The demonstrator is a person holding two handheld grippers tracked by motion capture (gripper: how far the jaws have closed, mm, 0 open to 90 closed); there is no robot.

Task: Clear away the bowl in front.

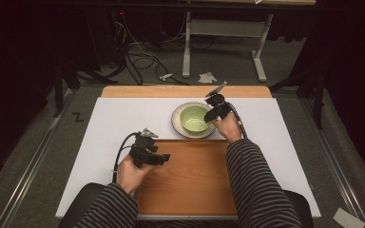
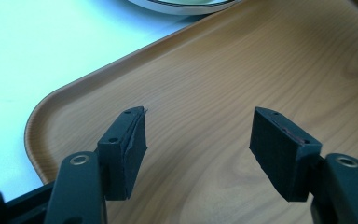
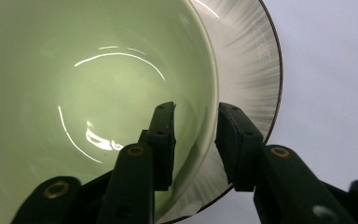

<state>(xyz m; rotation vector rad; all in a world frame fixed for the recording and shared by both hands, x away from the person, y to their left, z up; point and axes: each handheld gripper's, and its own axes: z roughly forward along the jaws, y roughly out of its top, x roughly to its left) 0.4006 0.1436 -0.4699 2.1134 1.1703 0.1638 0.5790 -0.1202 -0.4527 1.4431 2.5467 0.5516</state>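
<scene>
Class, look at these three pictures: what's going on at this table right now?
A person in striped sleeves holds a two-jaw gripper in each hand at a table. The right gripper has its jaws set either side of the rim of a green bowl, one inside and one outside; the bowl sits on a plate on the white table top. The left gripper hovers open over the bare wooden tray, holding nothing. Whether the bowl is firmly pinched cannot be told.
</scene>
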